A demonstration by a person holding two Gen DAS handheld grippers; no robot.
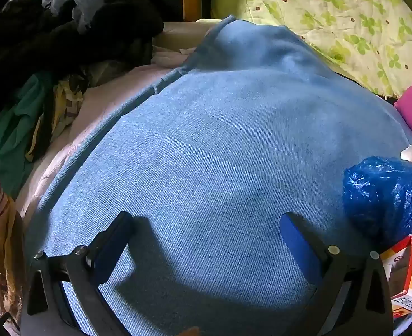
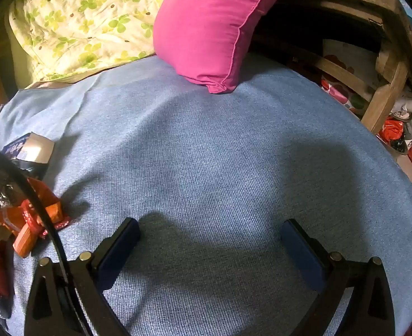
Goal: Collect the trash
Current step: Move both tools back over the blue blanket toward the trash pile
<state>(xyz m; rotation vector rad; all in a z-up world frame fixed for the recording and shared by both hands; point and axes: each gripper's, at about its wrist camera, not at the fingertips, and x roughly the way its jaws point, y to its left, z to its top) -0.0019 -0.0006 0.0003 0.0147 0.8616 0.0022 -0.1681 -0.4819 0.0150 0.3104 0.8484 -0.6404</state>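
- Our left gripper [image 1: 206,232] hangs over the blue blanket [image 1: 219,154], jaws wide apart, nothing between them.
- Our right gripper [image 2: 210,240] is equally spread and empty.
- The trash sits between our hands: a crumpled blue bag [image 1: 382,196] and a carton [image 1: 410,274] right of the left gripper, red and orange wrappers [image 2: 29,218] left of the right gripper.
- The bag looks nearest the left gripper.
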